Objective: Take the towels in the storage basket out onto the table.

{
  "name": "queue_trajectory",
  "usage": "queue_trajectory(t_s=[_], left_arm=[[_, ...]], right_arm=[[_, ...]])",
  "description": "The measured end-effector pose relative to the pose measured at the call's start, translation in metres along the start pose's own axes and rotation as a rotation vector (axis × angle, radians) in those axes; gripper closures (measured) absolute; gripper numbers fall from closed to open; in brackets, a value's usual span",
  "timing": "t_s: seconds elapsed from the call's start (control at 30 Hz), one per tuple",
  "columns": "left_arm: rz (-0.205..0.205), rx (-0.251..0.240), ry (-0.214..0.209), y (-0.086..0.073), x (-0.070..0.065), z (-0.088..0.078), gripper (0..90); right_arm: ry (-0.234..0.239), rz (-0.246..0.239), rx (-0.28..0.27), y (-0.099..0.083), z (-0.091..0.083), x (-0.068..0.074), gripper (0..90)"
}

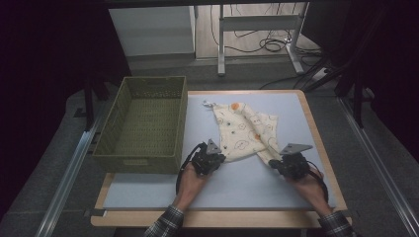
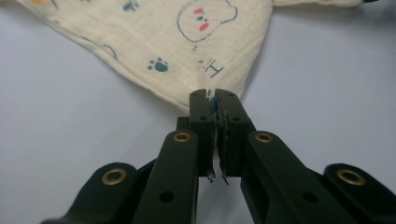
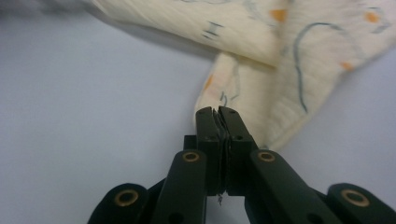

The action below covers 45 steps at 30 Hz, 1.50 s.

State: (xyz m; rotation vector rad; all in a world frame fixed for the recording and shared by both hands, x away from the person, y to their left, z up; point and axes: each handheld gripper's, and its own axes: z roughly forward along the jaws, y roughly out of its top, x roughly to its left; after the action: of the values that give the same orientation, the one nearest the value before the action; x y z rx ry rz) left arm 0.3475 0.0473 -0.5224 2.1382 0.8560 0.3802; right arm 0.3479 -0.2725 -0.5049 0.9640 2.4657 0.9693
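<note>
While jaws pinch cloth [image 1: 244, 131], green basket [image 1: 143, 121] just left, table [image 1: 296, 106] otherwise bare.

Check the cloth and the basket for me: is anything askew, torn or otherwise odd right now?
Nothing looks damaged. The cloth lies crumpled and folded over itself on the table, not flat. The left gripper and right gripper each pinch a near corner. The green basket is empty and sits slightly askew, overhanging the table's left edge.

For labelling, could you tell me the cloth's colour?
Cream cloth with cartoon prints; left gripper view.
</note>
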Motion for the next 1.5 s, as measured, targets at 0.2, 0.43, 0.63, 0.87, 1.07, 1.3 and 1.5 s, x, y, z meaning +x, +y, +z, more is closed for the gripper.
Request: queue_trajectory(t_s=[0.2,0.43,0.63,0.87,1.07,1.3,1.5], left_arm=[[0.006,-0.009,0.035,-0.003,-0.003,-0.019,85.7],[-0.010,0.005,-0.032,-0.009,-0.015,-0.034,85.2],[0.004,0.059,-0.050,-0.028,-0.032,-0.046,85.1],[-0.031,0.088,-0.083,-0.061,-0.042,-0.062,85.1],[-0.052,0.060,-0.088,-0.068,-0.040,-0.071,62.0],[-0.045,0.051,-0.026,-0.045,-0.027,-0.056,53.1],[-0.072,0.035,0.000,-0.021,-0.010,-0.031,49.3]], right_arm=[[-0.026,0.043,-0.035,-0.020,-0.044,-0.020,87.8],[0.013,0.099,-0.050,-0.046,-0.074,-0.031,87.7],[0.059,0.092,-0.038,-0.067,-0.072,-0.013,86.9],[0.115,0.091,-0.030,-0.084,-0.064,0.009,86.3],[0.128,0.099,-0.032,-0.084,-0.073,0.014,80.5],[0.061,0.147,-0.037,-0.070,-0.067,-0.003,69.2],[0.029,0.190,-0.038,-0.052,-0.046,-0.024,57.6]])
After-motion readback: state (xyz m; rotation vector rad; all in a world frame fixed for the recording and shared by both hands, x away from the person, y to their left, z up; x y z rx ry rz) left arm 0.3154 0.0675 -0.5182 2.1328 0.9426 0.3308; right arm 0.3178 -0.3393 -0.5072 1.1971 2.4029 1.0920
